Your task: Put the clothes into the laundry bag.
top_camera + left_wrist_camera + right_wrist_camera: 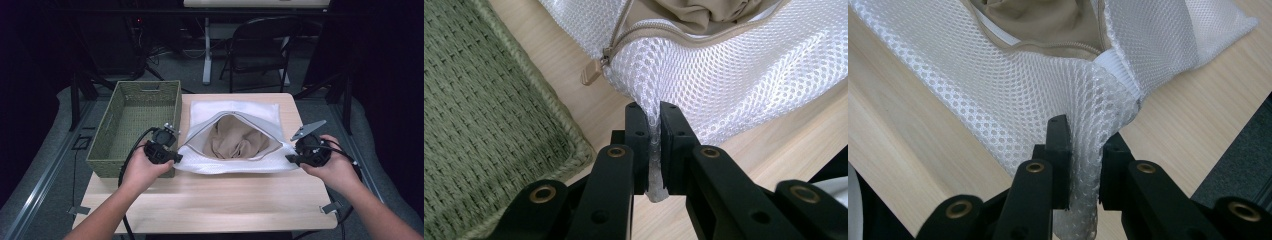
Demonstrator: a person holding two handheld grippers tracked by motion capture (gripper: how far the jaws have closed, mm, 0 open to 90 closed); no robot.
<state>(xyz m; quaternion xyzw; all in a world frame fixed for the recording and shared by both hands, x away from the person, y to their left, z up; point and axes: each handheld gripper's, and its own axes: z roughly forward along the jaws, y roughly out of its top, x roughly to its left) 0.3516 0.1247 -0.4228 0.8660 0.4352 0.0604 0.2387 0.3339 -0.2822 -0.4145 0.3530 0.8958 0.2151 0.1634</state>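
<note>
White mesh bag [235, 165], unzipped, beige cloth [235, 140] inside

left gripper [176, 156], right gripper [290, 158], jaws clamped

Lighting in the high view is uneven: the pale wooden tabletop [210, 200] is well lit from above, while the surrounding room falls off to near black at both sides. Shadows on the table are soft and short. No glare is noted. The high view is slightly soft. Both gripper views are bright and evenly lit, with the white mesh laundry bag [744, 75] rendered sharp.
</note>
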